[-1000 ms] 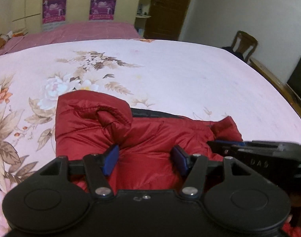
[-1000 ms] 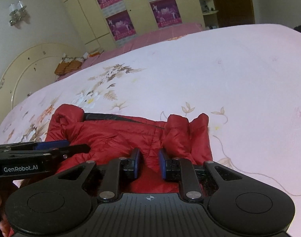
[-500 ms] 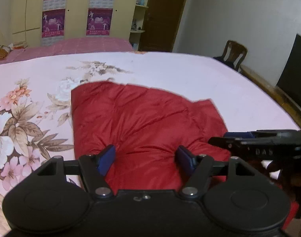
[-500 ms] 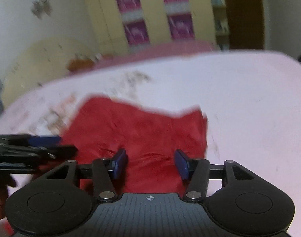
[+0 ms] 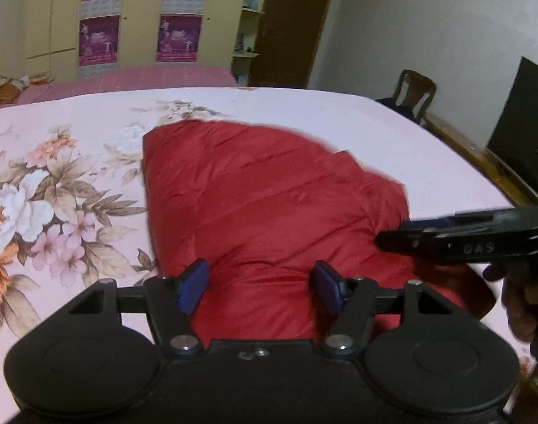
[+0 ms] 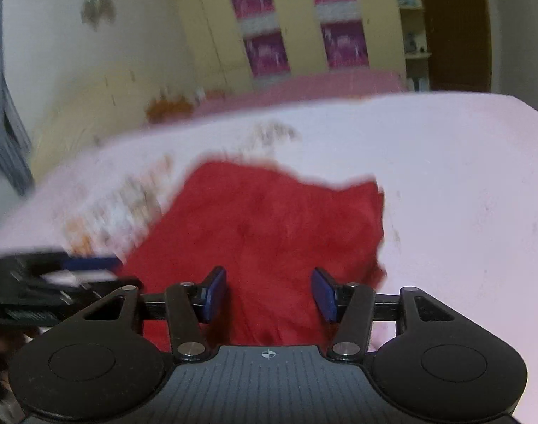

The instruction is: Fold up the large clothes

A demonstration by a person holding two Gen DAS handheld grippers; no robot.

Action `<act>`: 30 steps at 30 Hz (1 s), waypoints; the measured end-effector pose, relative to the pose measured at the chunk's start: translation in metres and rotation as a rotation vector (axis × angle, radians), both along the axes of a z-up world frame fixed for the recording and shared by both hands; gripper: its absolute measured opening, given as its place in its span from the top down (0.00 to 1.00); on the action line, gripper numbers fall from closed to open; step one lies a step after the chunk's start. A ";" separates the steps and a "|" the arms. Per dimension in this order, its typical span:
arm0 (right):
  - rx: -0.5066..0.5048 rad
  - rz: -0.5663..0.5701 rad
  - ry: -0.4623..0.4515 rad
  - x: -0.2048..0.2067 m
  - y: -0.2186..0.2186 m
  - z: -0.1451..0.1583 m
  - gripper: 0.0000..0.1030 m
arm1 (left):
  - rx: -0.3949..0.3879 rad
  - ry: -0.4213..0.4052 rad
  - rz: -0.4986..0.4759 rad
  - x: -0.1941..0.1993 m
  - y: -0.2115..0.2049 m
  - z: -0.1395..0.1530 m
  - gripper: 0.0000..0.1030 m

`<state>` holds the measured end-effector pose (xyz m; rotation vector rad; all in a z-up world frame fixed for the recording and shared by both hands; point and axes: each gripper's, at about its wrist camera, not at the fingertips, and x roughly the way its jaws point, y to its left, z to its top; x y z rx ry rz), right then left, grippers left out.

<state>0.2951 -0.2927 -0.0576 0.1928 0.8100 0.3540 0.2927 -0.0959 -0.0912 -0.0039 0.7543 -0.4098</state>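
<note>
1. While it lay spread flat for folding, the red padded jacket [image 5: 269, 194] rested on the floral bed [image 5: 57, 176].
2. The left gripper [image 5: 260, 279] and right gripper [image 6: 269, 289] hovered over its near edge, fingers apart, gripping nothing.

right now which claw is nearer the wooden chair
Right. The right claw is at the jacket's chair side; the left claw is by the floral side.

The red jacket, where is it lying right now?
The red jacket lies spread on the pink flowered bedsheet, just ahead of both open grippers in both wrist views, with the flower print on its left.
</note>
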 end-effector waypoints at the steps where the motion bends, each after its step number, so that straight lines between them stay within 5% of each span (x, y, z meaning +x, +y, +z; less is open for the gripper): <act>1: 0.026 -0.024 0.018 0.004 -0.002 -0.008 0.47 | 0.017 -0.004 0.004 0.002 -0.003 -0.003 0.34; 5: 0.022 -0.043 0.036 0.009 0.000 0.000 0.48 | 0.023 0.025 0.017 0.001 -0.004 0.006 0.40; 13: 0.033 0.086 -0.060 -0.064 -0.004 0.049 0.48 | -0.029 0.040 -0.002 -0.061 0.006 0.030 0.47; 15: 0.028 0.110 -0.038 -0.072 0.000 0.045 0.73 | -0.010 0.037 -0.014 -0.070 0.000 0.024 0.47; 30: -0.060 0.110 0.059 -0.076 0.022 -0.006 0.74 | 0.068 0.042 -0.002 -0.074 -0.001 -0.004 0.45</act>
